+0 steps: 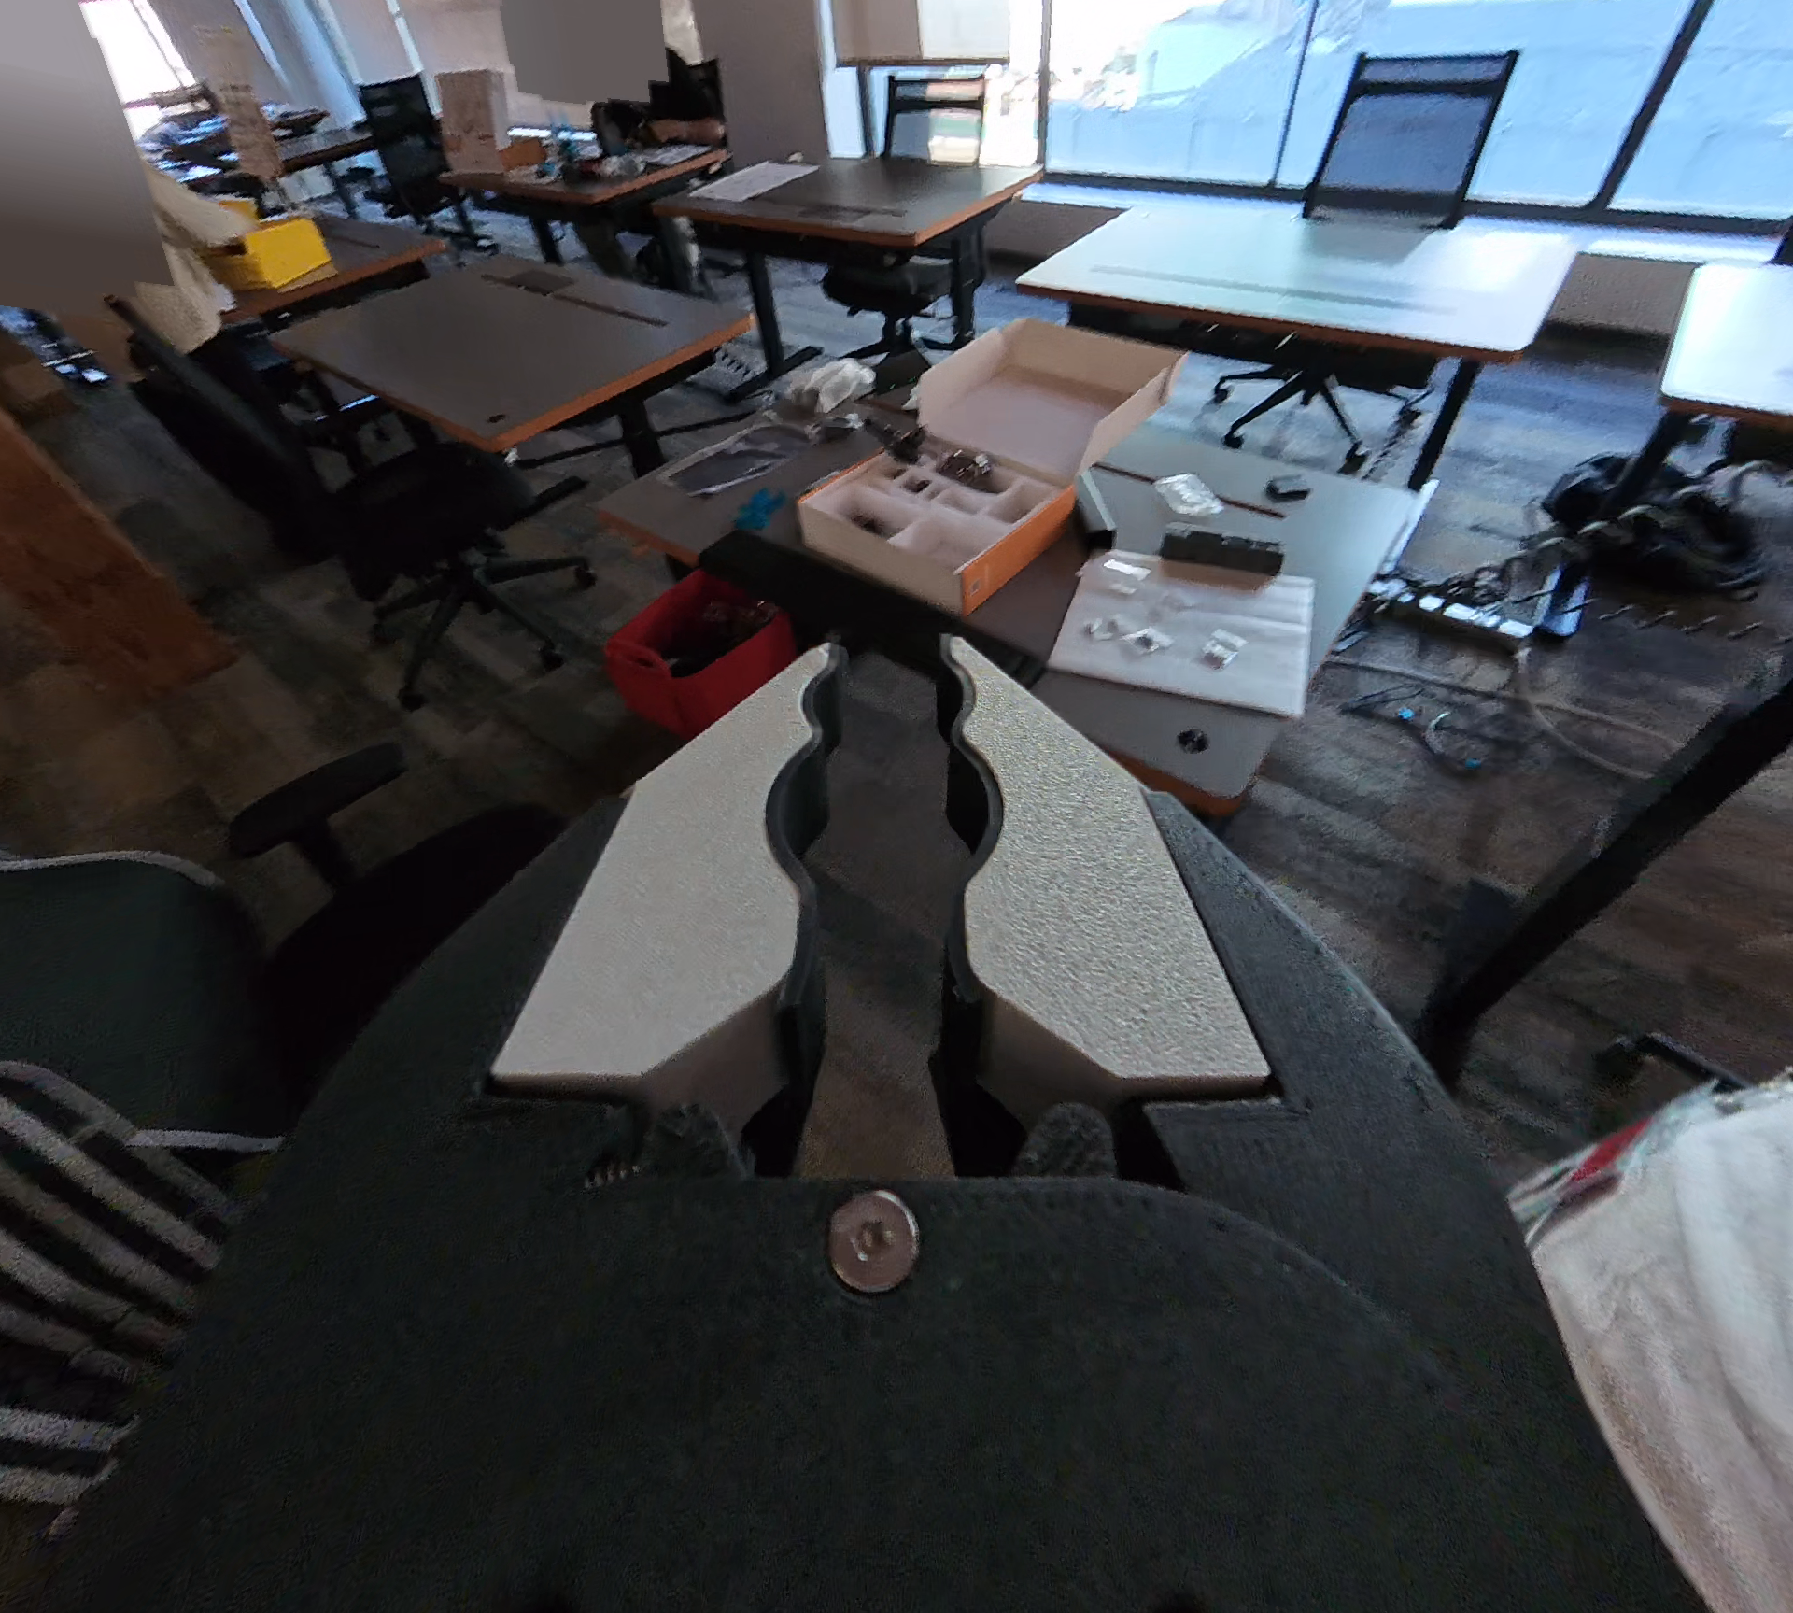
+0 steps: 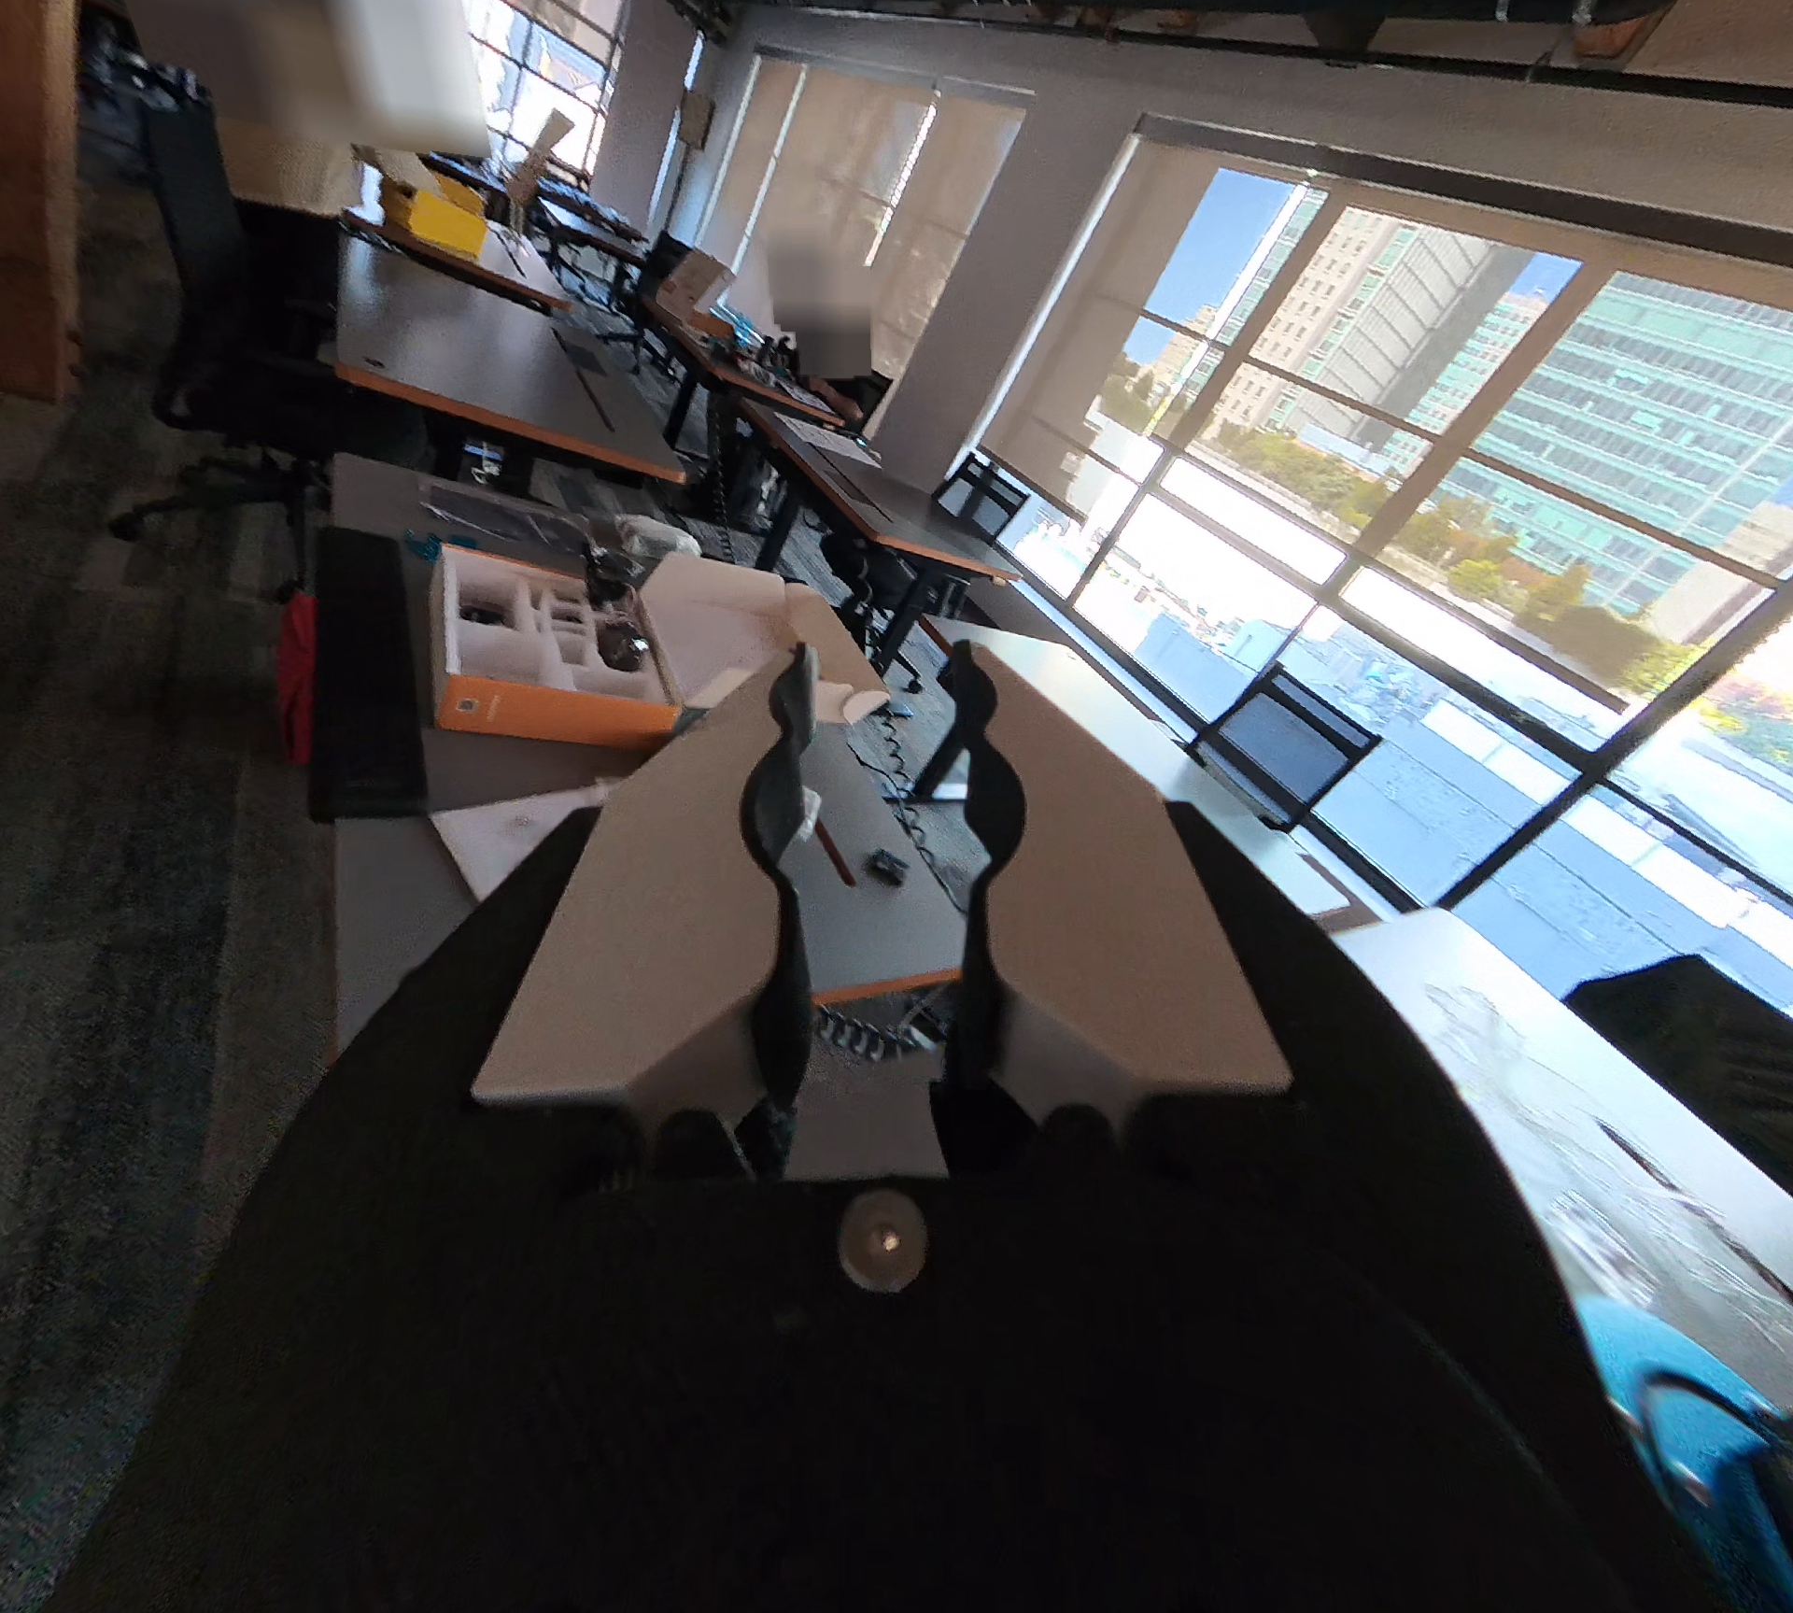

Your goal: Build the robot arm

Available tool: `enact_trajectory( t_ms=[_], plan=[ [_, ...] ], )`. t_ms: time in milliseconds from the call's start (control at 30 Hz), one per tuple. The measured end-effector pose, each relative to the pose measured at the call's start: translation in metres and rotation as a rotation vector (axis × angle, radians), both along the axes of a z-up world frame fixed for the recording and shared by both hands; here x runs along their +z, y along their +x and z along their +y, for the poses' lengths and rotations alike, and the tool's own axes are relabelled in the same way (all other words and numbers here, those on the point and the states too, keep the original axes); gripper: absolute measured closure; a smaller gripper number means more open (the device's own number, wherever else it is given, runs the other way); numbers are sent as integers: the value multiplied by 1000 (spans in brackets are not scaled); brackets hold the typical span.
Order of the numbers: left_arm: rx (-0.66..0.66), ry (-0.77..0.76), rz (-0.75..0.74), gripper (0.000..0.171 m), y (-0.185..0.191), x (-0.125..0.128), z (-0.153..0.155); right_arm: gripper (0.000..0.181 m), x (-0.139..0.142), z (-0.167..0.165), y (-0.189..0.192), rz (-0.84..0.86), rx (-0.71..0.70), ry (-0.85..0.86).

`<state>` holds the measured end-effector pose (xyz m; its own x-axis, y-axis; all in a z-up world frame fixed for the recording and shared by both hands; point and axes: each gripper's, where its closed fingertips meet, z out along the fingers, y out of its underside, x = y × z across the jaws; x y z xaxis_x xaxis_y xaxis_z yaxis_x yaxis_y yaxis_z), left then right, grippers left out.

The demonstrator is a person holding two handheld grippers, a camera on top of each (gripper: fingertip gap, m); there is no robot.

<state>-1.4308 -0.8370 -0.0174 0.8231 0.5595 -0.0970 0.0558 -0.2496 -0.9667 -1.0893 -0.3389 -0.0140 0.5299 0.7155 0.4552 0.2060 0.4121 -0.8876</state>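
My left gripper [image 1: 891, 662] is open and empty, held in the air well short of a low grey desk [image 1: 1349, 528]. On the desk an open orange-and-white box [image 1: 936, 523] with foam compartments holds small dark parts. A white foam sheet [image 1: 1189, 630] with small bagged parts lies to its right, and a black block [image 1: 1221, 550] sits behind it. My right gripper [image 2: 881, 664] is open and empty, tilted, above the same desk [image 2: 873, 916]. The box also shows in the right wrist view [image 2: 543, 654], to the left of the fingertips.
A red bin [image 1: 699, 654] stands on the floor by the desk. A black mat [image 2: 364, 674] lies at the desk's near edge. Office chairs [image 1: 427, 538], other desks [image 1: 1300, 281] and floor cables [image 1: 1455, 606] surround it. Large windows [image 2: 1455, 499] lie beyond. A person sits far back. The gap from one gripper's tips to the other's is roughly 60 cm.
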Motion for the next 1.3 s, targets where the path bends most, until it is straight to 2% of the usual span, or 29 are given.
enact_trajectory(
  t_ms=[133,300,467,667,833,1000,1167,1300],
  plan=[
    [-184,125,-45,150,-6,3,70,157,5,13,61,-60,-163,42],
    [-440,187,-85,142,20,12,187,156,21,31,189,-45,-404,60],
    [-616,249,-92,138,83,30,297,158,35,47,312,44,-574,76],
    [-794,208,-100,124,170,41,403,159,29,68,413,-4,-717,109],
    [-867,205,-76,124,226,46,456,160,18,84,479,-12,-799,116],
    [-914,241,-105,126,261,62,489,162,18,98,533,1,-883,178],
    [-944,254,-87,128,282,89,515,163,10,107,553,54,-879,117],
    [-931,239,-47,128,289,96,534,164,-2,115,552,26,-859,51]
  ],
)
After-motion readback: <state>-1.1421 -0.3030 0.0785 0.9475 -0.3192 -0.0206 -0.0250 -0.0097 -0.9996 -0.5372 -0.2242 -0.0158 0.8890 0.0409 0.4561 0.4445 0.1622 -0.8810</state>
